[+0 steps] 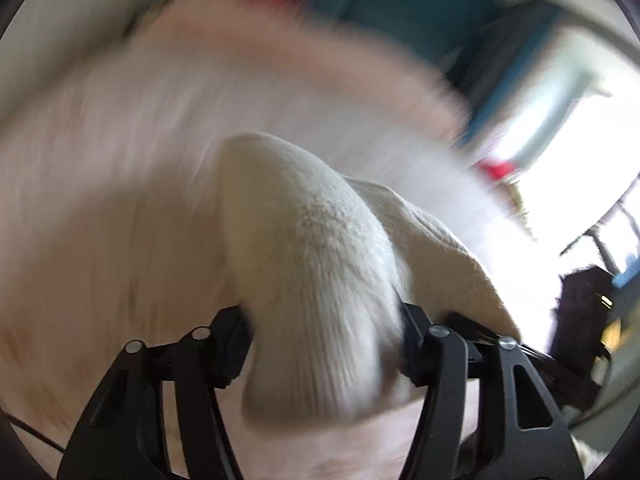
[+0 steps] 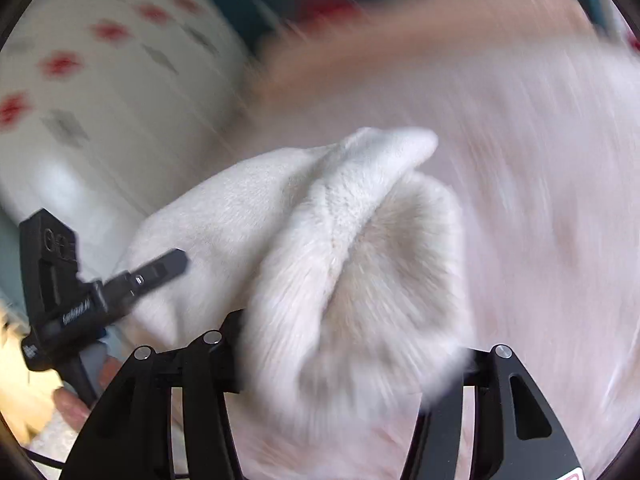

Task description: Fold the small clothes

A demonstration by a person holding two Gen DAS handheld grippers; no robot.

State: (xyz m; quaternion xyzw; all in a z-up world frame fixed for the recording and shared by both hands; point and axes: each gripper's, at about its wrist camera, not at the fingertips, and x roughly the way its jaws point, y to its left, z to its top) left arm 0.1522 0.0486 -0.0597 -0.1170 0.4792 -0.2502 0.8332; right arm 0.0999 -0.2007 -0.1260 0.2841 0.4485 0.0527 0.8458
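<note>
**Both tools gripping a cream fleece garment over a pale pink surface**

I see heavy motion blur in both wrist views, so the room is only smears. The surface [image 1: 100, 200] beneath is pale pink with a peach-toned far edge; I cannot tell what it is made of. Behind it runs a dark teal backdrop [image 1: 380, 4] with a red blotch, and a very bright window area [image 1: 568, 140] glares at the right of my left view. In my right view a white cloth with red and grey diamond marks [image 2: 100, 80] fills the upper left.

My left tool [image 1: 324, 344] is closed on a bunched fold of the fleece garment [image 1: 312, 248], which rises as a hump between its fingers. My right tool [image 2: 352, 364] likewise pinches the garment [image 2: 340, 240], fuzzy side showing.

The left tool's black body [image 2: 60, 292] appears at the left of the right view (it carries white lettering, too small and blurred to read).
</note>
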